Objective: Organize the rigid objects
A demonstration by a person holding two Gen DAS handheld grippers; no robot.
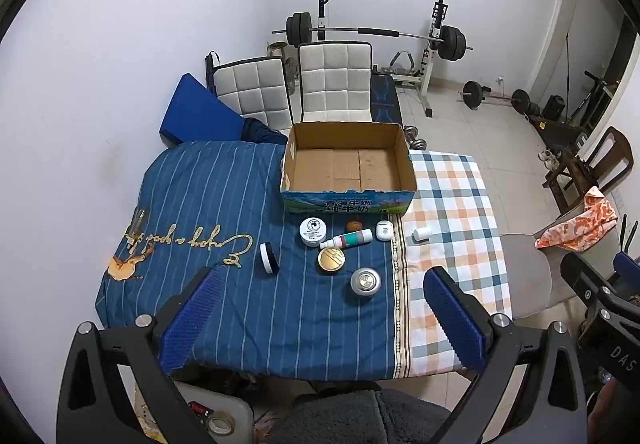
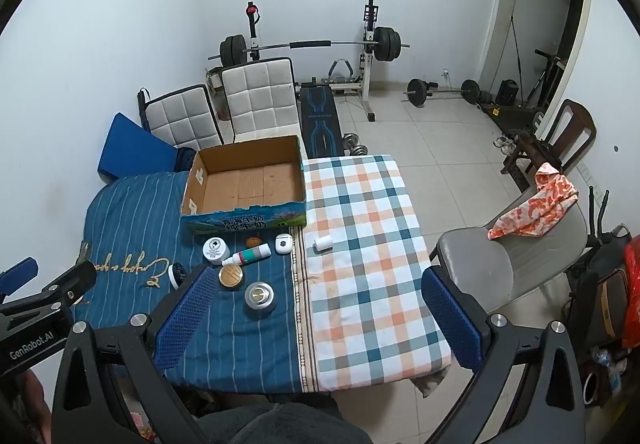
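Note:
An empty cardboard box (image 1: 347,164) (image 2: 244,180) stands at the far side of the cloth-covered table. In front of it lie a white round jar (image 1: 313,231), a white tube with red and green bands (image 1: 347,239), a small brown lump (image 1: 354,225), a white case (image 1: 383,231), a gold tin (image 1: 331,260), a silver puck light (image 1: 365,281), a black-and-white disc on edge (image 1: 268,258) and a small white bottle (image 1: 422,233). My left gripper (image 1: 320,304) and right gripper (image 2: 316,308) both hang open above the near edge, holding nothing.
Blue striped cloth (image 1: 208,212) covers the table's left half, checked cloth (image 1: 452,224) the right. Two white padded chairs (image 1: 336,80) stand behind it, a grey chair (image 2: 516,268) with an orange cloth to the right. Barbell rack (image 1: 376,32) and weights sit at the wall.

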